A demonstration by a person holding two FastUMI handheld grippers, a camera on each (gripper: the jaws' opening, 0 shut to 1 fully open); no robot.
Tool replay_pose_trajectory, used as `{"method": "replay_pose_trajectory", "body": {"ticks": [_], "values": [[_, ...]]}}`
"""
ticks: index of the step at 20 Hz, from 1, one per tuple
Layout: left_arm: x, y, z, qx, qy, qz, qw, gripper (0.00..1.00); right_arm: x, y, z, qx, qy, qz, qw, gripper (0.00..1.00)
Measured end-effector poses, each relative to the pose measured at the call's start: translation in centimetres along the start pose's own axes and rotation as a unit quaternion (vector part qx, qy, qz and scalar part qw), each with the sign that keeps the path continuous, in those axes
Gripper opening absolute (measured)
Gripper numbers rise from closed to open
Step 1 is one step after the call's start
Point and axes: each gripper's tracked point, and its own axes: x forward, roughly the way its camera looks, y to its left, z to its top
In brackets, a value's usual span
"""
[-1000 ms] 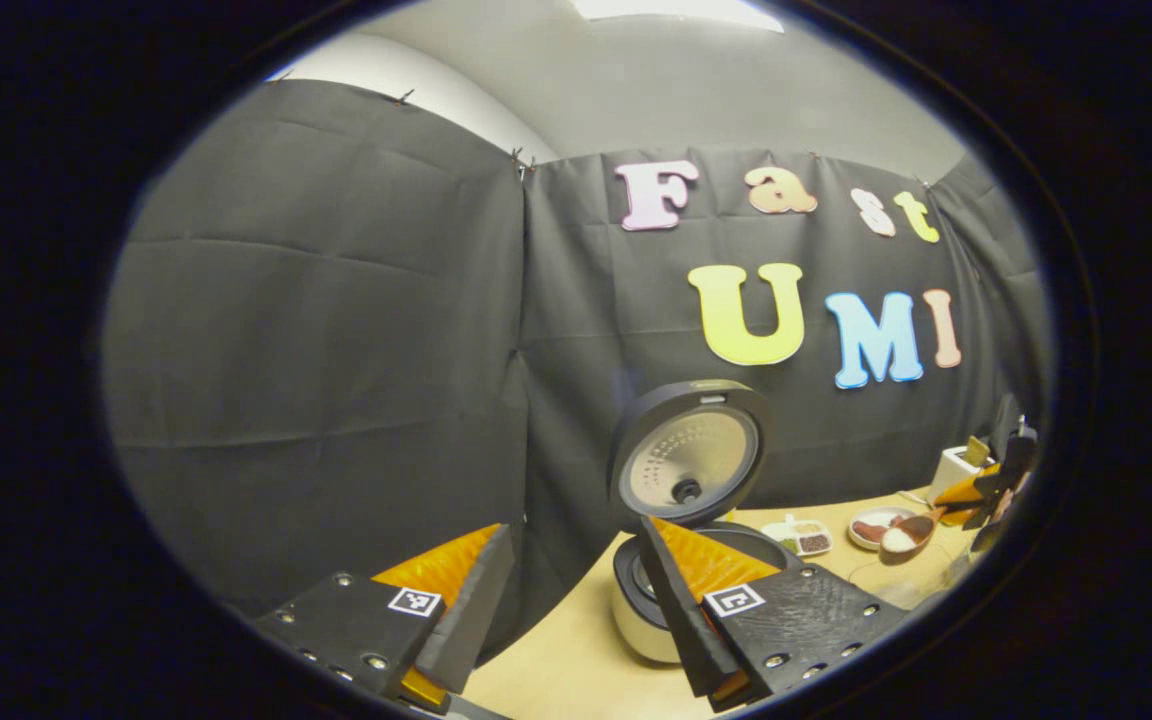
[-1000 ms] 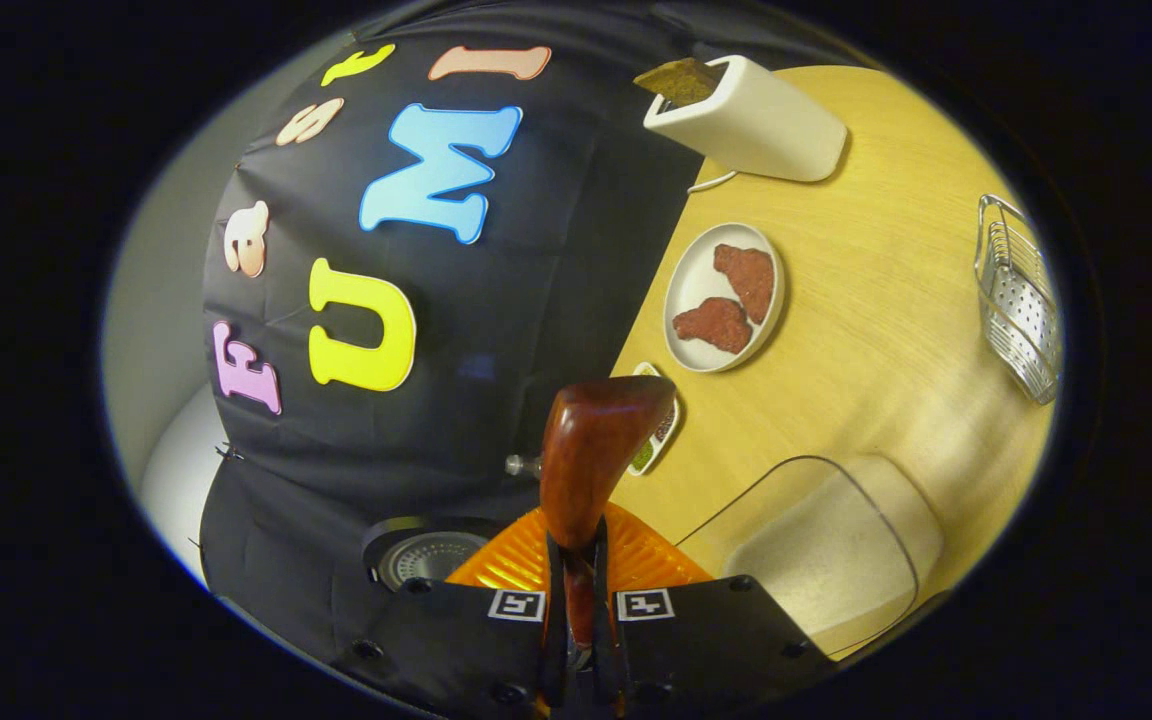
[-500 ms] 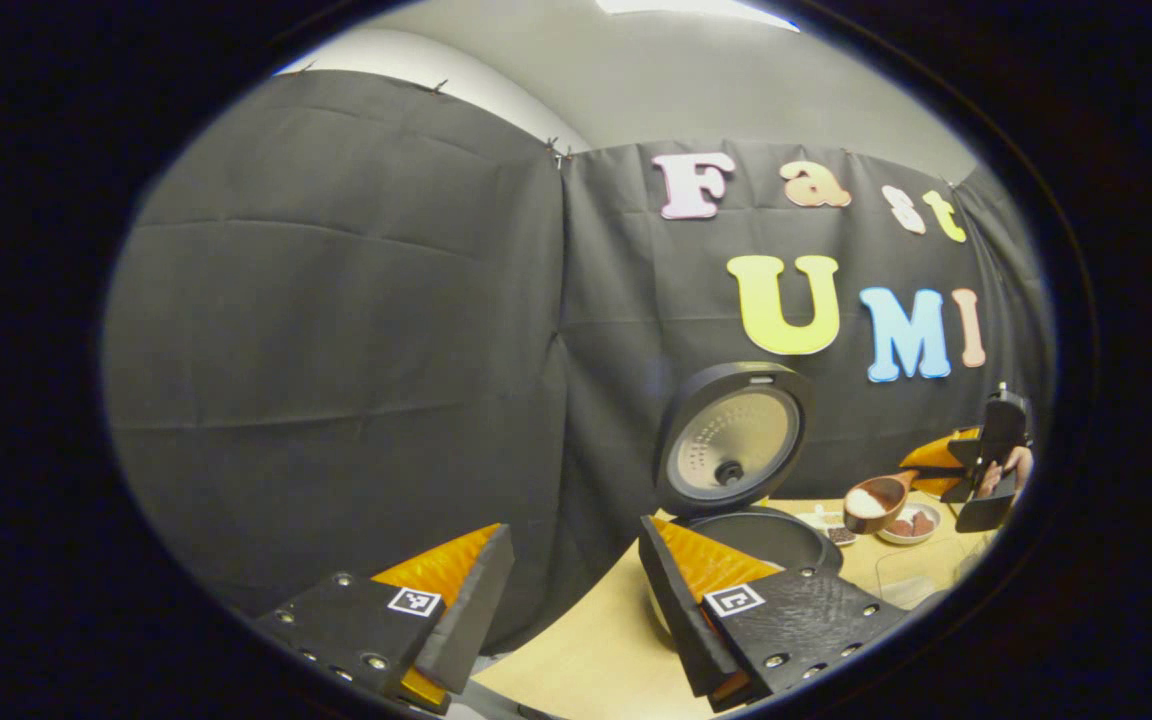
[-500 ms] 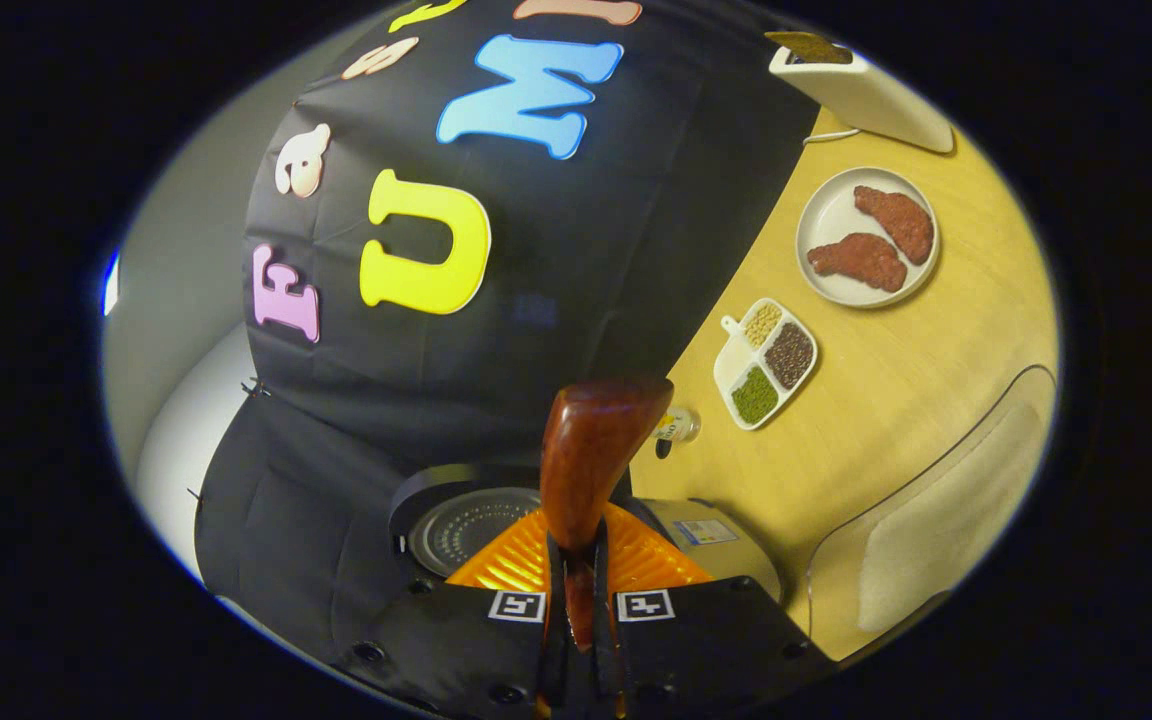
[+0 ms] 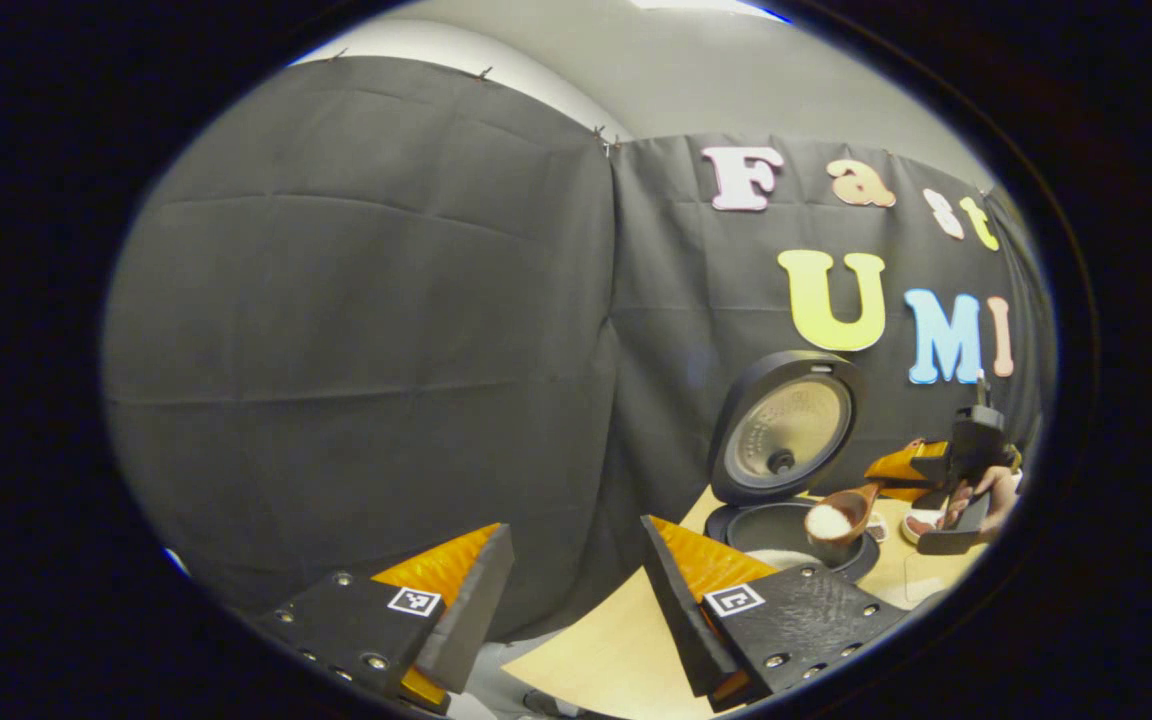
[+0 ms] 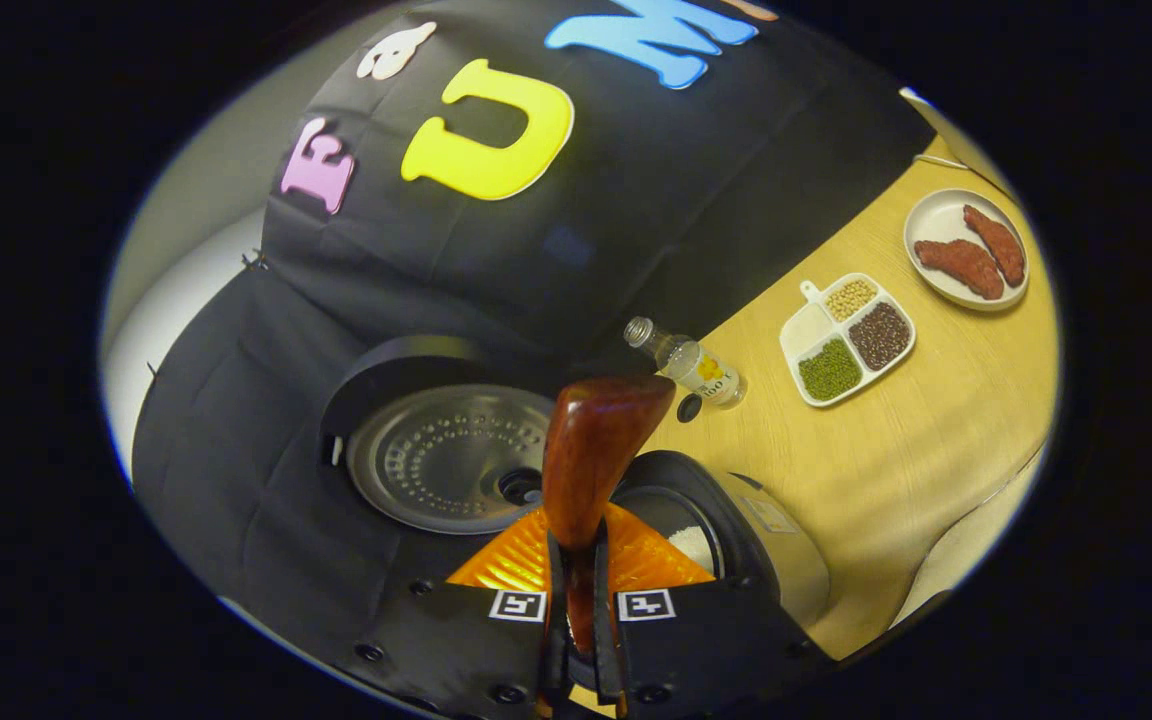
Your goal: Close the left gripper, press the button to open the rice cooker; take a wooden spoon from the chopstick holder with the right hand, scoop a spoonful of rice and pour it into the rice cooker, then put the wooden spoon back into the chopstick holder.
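Note:
The rice cooker (image 5: 786, 530) stands with its round lid (image 5: 786, 430) raised, and white rice lies in the pot. My left gripper (image 5: 576, 590) is open and holds nothing, to the left of the cooker and short of it. The wooden spoon (image 5: 831, 515), heaped with white rice, hangs over the pot's right rim. It is held by my right gripper (image 5: 911, 478), with a hand behind it. In the right gripper view my right gripper (image 6: 581, 560) is shut on the wooden spoon (image 6: 596, 450), whose bowl shows its back above the rice cooker (image 6: 726, 540) and its lid (image 6: 446, 470).
A small clear bottle (image 6: 686, 362) lies on the wooden table (image 6: 916, 440) behind the cooker. Farther right are a divided dish of beans and grains (image 6: 846, 340) and a plate with two pieces of meat (image 6: 966, 262). A clear container (image 6: 976, 540) sits at the lower right.
My right gripper has carried the rice-filled spoon leftward from above the plates to over the open pot. My left gripper view has swung left; its fingers stay open.

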Motion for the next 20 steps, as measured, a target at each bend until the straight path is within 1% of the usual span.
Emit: {"method": "replay_pose_trajectory", "body": {"ticks": [3, 6, 7, 8, 9, 10, 11, 12, 14, 15, 16, 18, 20], "values": [[-0.2, 0.5, -0.4, -0.001, 0.003, 0.007, 1.0, 0.78, 1.7, 0.5, -1.4, -0.075, 0.008, -0.012, 0.997, 0.12], [-0.1, 0.9, -0.7, 0.002, 0.006, 0.011, 1.0, 0.78, 2.3, 0.5, -2.5, -0.152, 0.013, -0.024, 0.988, 0.12], [-0.1, 1.1, -0.8, 0.002, 0.007, 0.011, 1.0, 0.78, 2.4, 0.5, -2.5, -0.176, 0.013, -0.027, 0.984, 0.07], [-0.1, 1.2, -0.8, 0.002, 0.007, 0.012, 1.0, 0.78, 2.6, 0.8, -2.7, -0.2, 0.012, -0.029, 0.979, 0.12], [-0.1, 1.3, -1.0, 0.001, 0.008, 0.012, 1.0, 0.78, 2.7, 0.9, -2.8, -0.225, 0.011, -0.03, 0.974, 0.12], [0.0, 1.4, -1.1, 0.0, 0.008, 0.013, 1.0, 0.78, 2.8, 0.9, -2.9, -0.252, 0.011, -0.032, 0.967, 0.08], [0.0, 1.5, -1.1, -0.002, 0.009, 0.013, 1.0, 0.78, 2.9, 1.1, -2.9, -0.279, 0.009, -0.033, 0.96, 0.12], [0.1, 1.6, -1.1, -0.004, 0.01, 0.012, 1.0, 0.78, 2.8, 1.4, -2.9, -0.308, 0.007, -0.034, 0.951, 0.12], [0.3, 1.5, -1.5, -0.007, 0.011, 0.011, 1.0, 0.78, 2.6, 2.2, -2.9, -0.369, 0.001, -0.034, 0.929, 0.12], [0.4, 1.5, -1.6, -0.008, 0.011, 0.01, 1.0, 0.78, 2.6, 2.5, -2.9, -0.4, -0.002, -0.036, 0.916, 0.07], [0.4, 1.4, -1.6, -0.009, 0.01, 0.009, 1.0, 0.8, 2.7, 2.7, -3.1, -0.43, -0.005, -0.037, 0.902, 0.12], [0.4, 1.3, -1.6, -0.01, 0.009, 0.007, 1.0, 0.8, 2.4, 3.4, -3.2, -0.486, -0.012, -0.035, 0.873, 0.12], [0.3, 1.4, -1.7, -0.011, 0.009, 0.006, 1.0, 0.8, 2.3, 4.1, -3.2, -0.542, -0.02, -0.033, 0.839, 0.12]]}}
